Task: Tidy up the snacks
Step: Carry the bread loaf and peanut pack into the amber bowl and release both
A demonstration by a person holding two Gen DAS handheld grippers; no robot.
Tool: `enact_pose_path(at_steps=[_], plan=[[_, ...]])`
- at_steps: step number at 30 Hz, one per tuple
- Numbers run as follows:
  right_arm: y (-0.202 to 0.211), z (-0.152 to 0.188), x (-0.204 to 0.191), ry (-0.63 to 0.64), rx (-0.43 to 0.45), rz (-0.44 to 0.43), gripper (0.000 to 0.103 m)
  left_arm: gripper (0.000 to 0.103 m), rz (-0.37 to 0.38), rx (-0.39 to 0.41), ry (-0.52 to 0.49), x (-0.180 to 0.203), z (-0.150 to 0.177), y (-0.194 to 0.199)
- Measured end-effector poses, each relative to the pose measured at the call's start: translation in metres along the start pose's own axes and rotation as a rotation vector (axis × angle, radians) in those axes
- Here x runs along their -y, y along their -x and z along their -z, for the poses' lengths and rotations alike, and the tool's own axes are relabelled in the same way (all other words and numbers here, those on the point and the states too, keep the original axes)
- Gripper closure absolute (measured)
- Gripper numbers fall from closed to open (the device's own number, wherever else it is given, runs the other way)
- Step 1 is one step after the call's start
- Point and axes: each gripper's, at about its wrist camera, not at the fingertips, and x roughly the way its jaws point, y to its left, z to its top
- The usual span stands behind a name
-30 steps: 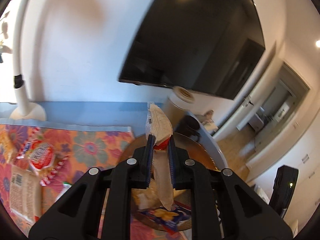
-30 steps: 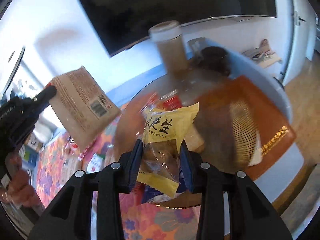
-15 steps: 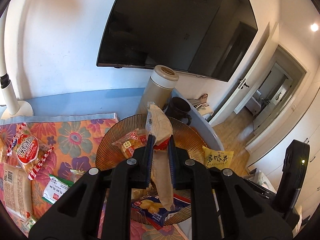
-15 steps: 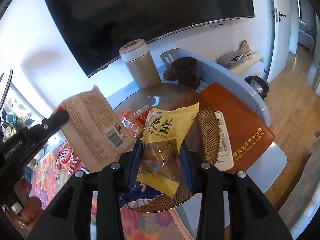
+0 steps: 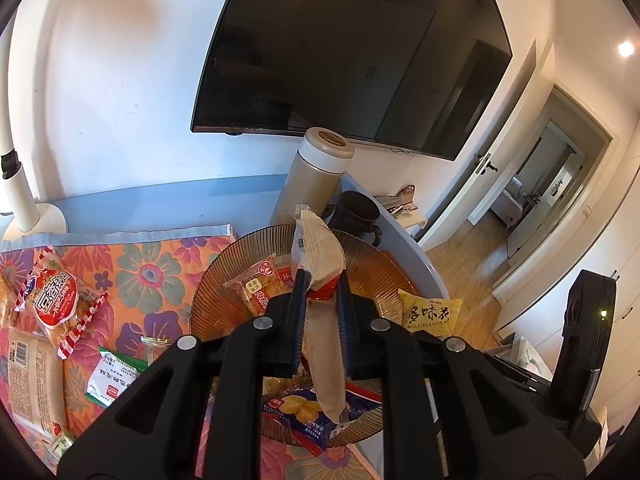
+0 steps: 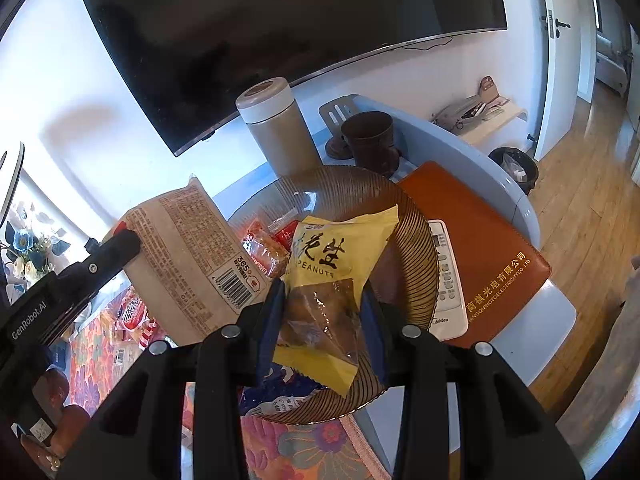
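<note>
Left claw (image 5: 320, 304): clenched on the beige snack packet (image 5: 322, 256), gripped edge-on between the blue pads; packet rising above the fingertips and hanging below them, over the amber ribbed plate (image 5: 208, 296).
Same packet, right wrist view (image 6: 188, 256): broad printed back and barcode facing the camera, held out to the left of the plate by the left claw (image 6: 120, 242).
Right claw (image 6: 322, 300): grasping the yellow peanut packet (image 6: 336, 256) by its clear lower half; yellow top standing up past the fingertips, above the plate (image 6: 416, 240).
On the plate: orange-red small packets (image 5: 256, 290) at the far side, a blue chip packet (image 5: 296, 408) at the near rim.
On the flowered cloth (image 5: 152, 264): red-and-white packet (image 5: 56, 300), green-and-white sachet (image 5: 110, 376), well apart from both claws.
Behind the plate: beige flask (image 6: 276, 128), dark cup (image 6: 370, 136).
Hidden or cut off: near half of the plate behind claw bodies; remote control (image 6: 446, 276) partly under the plate rim; small print on the packets unreadable; beige packet at the left edge (image 5: 34, 384) cropped.
</note>
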Motion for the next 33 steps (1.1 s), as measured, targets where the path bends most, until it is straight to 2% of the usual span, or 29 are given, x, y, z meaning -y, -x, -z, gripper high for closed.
enact_pose_path(at_steps=[33], plan=[[-0.007, -0.001, 0.003, -0.028, -0.018, -0.009, 0.066, 0.089, 0.014, -0.053, 0.021, -0.004, 0.005, -0.013]])
